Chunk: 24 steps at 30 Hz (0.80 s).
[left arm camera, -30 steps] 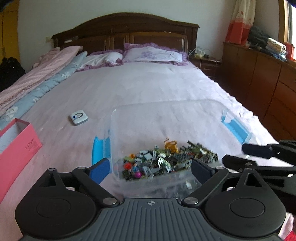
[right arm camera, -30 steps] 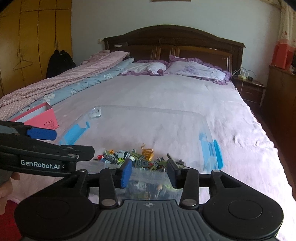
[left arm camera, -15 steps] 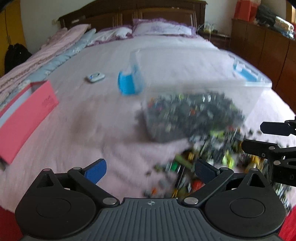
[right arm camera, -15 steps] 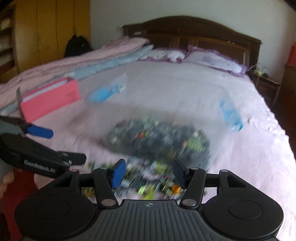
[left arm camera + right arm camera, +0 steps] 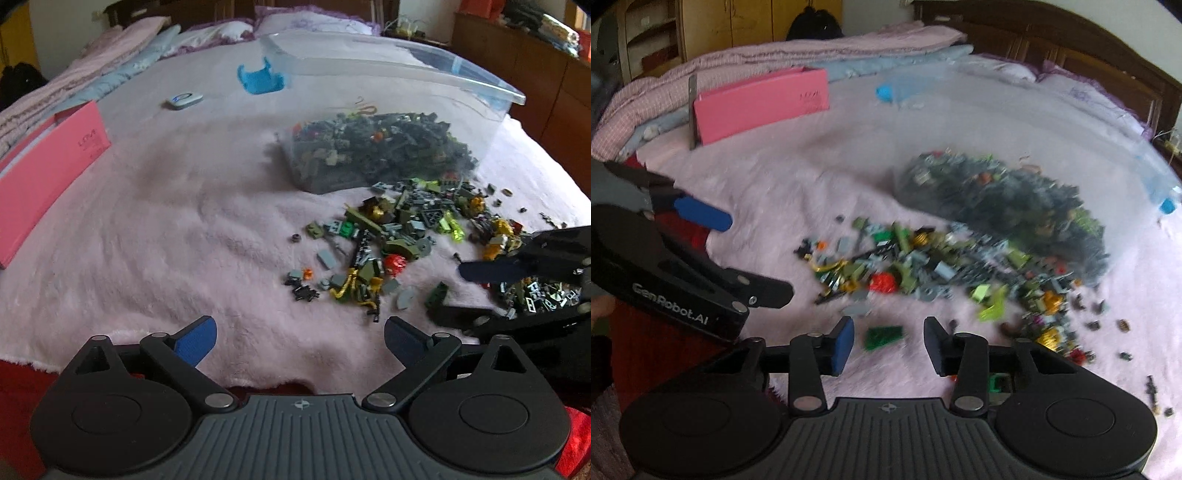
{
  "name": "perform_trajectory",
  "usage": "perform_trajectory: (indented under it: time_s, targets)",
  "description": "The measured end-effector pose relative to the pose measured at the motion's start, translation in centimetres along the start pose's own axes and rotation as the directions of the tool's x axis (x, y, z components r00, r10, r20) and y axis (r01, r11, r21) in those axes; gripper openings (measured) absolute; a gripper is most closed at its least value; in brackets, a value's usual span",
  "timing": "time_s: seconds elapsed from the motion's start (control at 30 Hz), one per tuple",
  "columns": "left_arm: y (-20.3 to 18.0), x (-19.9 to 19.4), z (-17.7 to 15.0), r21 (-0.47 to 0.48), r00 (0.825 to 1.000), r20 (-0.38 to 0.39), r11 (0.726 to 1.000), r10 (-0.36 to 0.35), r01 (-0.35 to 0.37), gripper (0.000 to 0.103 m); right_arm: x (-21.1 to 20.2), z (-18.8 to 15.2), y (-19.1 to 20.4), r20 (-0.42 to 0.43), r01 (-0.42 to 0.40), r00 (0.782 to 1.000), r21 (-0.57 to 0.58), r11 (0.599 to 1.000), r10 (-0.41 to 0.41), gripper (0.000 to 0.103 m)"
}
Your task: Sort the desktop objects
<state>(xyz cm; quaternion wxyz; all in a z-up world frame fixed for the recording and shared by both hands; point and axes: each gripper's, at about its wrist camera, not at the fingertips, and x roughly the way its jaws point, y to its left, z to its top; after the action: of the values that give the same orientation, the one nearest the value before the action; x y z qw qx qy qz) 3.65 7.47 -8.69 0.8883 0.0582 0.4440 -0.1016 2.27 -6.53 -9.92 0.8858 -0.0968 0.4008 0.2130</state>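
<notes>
With the clear plastic bin [image 5: 388, 79] tipped toward you in the upper right of the left wrist view, its load of small building bricks [image 5: 376, 147] sits heaped against the low wall, and a loose spill of pieces [image 5: 388, 240] fans out across the pink blanket [image 5: 166, 240] at centre right. Your left gripper [image 5: 299, 338] is spread wide and holding nothing at bottom centre. Your right gripper [image 5: 888, 345] stands part-open, empty, with a green plate [image 5: 884, 336] lying just ahead between its fingers. Watch it: the bin looks ready to dump more, and tiny parts at the right edge could roll off or sink into the pile. The pink box [image 5: 48, 170] waits at the left.
</notes>
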Motion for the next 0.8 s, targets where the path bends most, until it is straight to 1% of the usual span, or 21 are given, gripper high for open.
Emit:
perform_trajectory:
  time_s: [0.1, 0.13, 0.2, 0.23, 0.27, 0.3, 0.37, 0.47, 0.53, 0.6, 0.63, 0.67, 0.73, 0.77, 0.8]
  targets:
    - [-0.3, 0.1, 0.2, 0.013, 1.0, 0.015, 1.0, -0.013, 0.013, 0.094, 0.6, -0.2, 0.1, -0.021, -0.009, 1.0, 0.011, 1.0, 0.009, 0.043]
    - [-0.4, 0.3, 0.2, 0.016, 1.0, 0.016, 1.0, -0.018, 0.018, 0.091, 0.8, -0.3, 0.1, -0.023, -0.011, 1.0, 0.013, 1.0, 0.011, 0.043]
    - [-0.5, 0.6, 0.3, 0.017, 0.999, 0.012, 0.999, -0.03, 0.03, 0.08, 1.1, -0.4, 0.2, -0.027, -0.014, 1.0, 0.016, 1.0, 0.014, 0.042]
    - [-0.5, 0.8, 0.4, 0.015, 0.999, 0.007, 0.999, -0.039, 0.038, 0.068, 1.2, -0.5, 0.1, -0.025, -0.013, 1.0, 0.018, 1.0, 0.013, 0.038]
    - [-0.5, 1.1, 0.5, 0.012, 0.999, -0.002, 0.999, -0.047, 0.047, 0.057, 1.4, -0.5, 0.1, -0.023, -0.012, 1.0, 0.02, 1.0, 0.012, 0.028]
    - [-0.5, 1.3, 0.6, 0.009, 0.998, -0.012, 0.998, -0.059, 0.059, 0.054, 1.5, -0.5, 0.0, -0.023, -0.008, 1.0, 0.027, 1.0, 0.008, 0.025]
    - [-0.9, 1.5, 0.8, 0.013, 0.996, -0.018, 0.996, -0.087, 0.087, 0.052, 1.3, -0.5, -0.3, -0.02, -0.008, 1.0, 0.045, 0.999, 0.009, 0.025]
    - [-2.0, 1.4, 1.0, 0.048, 0.991, -0.011, 0.99, -0.133, 0.133, 0.052, 0.7, -0.8, -0.6, -0.017, 0.013, 1.0, 0.048, 0.999, -0.012, 0.025]
    - [-2.9, 1.6, 0.9, 0.071, 0.988, -0.022, 0.986, -0.15, 0.151, 0.052, 0.3, -1.2, -0.9, -0.02, 0.02, 1.0, 0.059, 0.998, -0.019, 0.025]
    - [-3.6, 2.2, 0.8, 0.073, 0.986, -0.04, 0.984, -0.161, 0.164, 0.051, -0.1, -1.8, -1.2, -0.025, 0.026, 0.999, 0.073, 0.997, -0.024, 0.025]
    - [-3.9, 2.6, 0.7, 0.072, 0.985, -0.05, 0.983, -0.167, 0.171, 0.043, -0.1, -2.0, -1.3, -0.027, 0.028, 0.999, 0.08, 0.996, -0.026, 0.025]
    - [-4.1, 3.0, 0.7, 0.066, 0.983, -0.061, 0.982, -0.171, 0.175, 0.031, -0.2, -2.3, -1.5, -0.029, 0.028, 0.999, 0.089, 0.996, -0.025, 0.025]
    - [-4.1, 3.8, 0.7, 0.051, 0.982, -0.068, 0.983, -0.174, 0.178, 0.026, -0.3, -2.6, -1.6, -0.027, 0.027, 0.999, 0.101, 0.994, -0.025, 0.025]
    - [-4.1, 4.0, 0.8, 0.046, 0.982, -0.061, 0.983, -0.177, 0.18, 0.019, -0.4, -2.6, -1.6, -0.027, 0.028, 0.999, 0.104, 0.994, -0.025, 0.025]
    - [-4.0, 4.2, 1.0, 0.043, 0.982, -0.058, 0.983, -0.178, 0.181, 0.016, -0.4, -2.6, -1.6, -0.026, 0.029, 0.999, 0.105, 0.994, -0.027, 0.025]
